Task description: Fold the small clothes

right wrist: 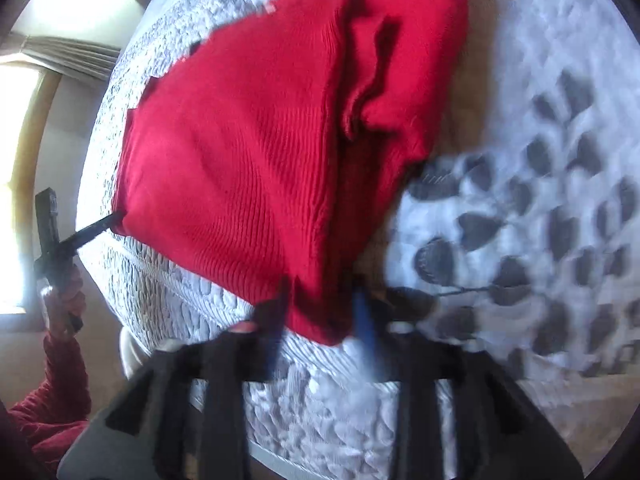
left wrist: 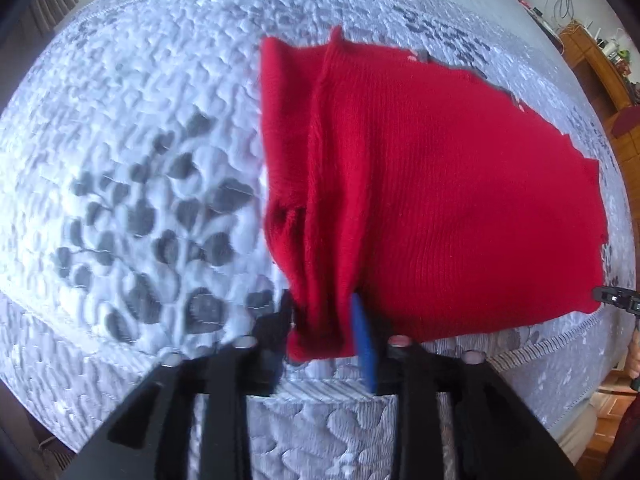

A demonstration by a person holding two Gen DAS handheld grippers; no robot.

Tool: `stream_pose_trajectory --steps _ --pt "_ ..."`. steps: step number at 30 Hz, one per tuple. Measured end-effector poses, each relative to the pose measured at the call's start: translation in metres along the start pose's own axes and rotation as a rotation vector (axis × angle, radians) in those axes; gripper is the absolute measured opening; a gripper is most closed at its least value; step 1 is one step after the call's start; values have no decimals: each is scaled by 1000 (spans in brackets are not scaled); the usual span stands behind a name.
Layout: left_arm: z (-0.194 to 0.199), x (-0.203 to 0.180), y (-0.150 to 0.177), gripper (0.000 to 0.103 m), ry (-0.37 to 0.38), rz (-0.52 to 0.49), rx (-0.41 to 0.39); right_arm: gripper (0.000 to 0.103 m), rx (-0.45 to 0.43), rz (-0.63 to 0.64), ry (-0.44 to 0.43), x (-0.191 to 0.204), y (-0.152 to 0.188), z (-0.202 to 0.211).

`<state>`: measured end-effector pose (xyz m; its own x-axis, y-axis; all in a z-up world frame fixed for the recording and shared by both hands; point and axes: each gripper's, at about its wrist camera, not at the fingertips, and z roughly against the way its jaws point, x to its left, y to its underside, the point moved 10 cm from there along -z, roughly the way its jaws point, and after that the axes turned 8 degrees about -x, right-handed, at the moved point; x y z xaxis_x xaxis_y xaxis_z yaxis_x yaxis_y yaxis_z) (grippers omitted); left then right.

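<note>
Lying on the quilted bedspread (left wrist: 132,168), the red knitted garment (left wrist: 440,184) is seen partly folded, with further folds judged outstanding. Each hand-held gripper, left (left wrist: 324,332) and right (right wrist: 320,316), is parted around a near corner, pads not visibly pressing.

**Inspector:** Where did the garment (left wrist: 440,180) lie?

**Officer:** Flat on the bedspread (left wrist: 140,120), towards its near edge.

**Inspector:** And the grippers?

**Officer:** The left gripper (left wrist: 322,320) stood at the garment's near left corner, with that corner between its parted fingers. The right gripper (right wrist: 322,304) stood likewise at the near right corner.

**Inspector:** Any overlap in the cloth?

**Officer:** Folded layers ran from near to far along both the left and right sides.

**Inspector:** The surroundings?

**Officer:** A wooden shelf (left wrist: 592,64) stood beyond the bed, far right. A window (right wrist: 16,160) lay to the left.
</note>
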<state>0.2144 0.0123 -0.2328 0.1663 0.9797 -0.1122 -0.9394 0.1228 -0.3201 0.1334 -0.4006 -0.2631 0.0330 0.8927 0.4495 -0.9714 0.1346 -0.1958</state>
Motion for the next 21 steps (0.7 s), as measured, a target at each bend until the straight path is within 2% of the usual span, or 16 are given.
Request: stream_pose_trajectory --steps 2,4,7,9,12,15,17,19,20,21 --pt "16 10 -12 44 -38 -2 -40 50 -52 61 53 3 -15 24" --pt "30 20 -33 44 -81 7 -92 50 -93 78 55 7 -34 40" --pt "35 16 -76 44 -71 13 -149 50 -150 80 67 13 -81 50" --pt "26 1 -102 44 -29 10 -160 50 -164 56 56 13 -118 39" --pt "0 -25 -132 44 18 -12 -144 49 -155 15 92 0 -160 12" --pt "-31 -44 -147 43 40 -22 -109 49 -137 -48 105 -16 -184 -13" --pt "-46 -51 -147 43 22 -49 -102 48 -127 -90 77 -26 -197 -27" --pt "-62 -52 -146 43 -9 -74 -86 32 -120 -114 29 -25 -200 -35" --pt "-69 -51 -143 43 -16 -77 -72 16 -116 -126 2 -24 -204 -39" --pt "-75 -50 -141 44 -22 -77 -64 4 -115 -122 -8 -23 -207 -40"
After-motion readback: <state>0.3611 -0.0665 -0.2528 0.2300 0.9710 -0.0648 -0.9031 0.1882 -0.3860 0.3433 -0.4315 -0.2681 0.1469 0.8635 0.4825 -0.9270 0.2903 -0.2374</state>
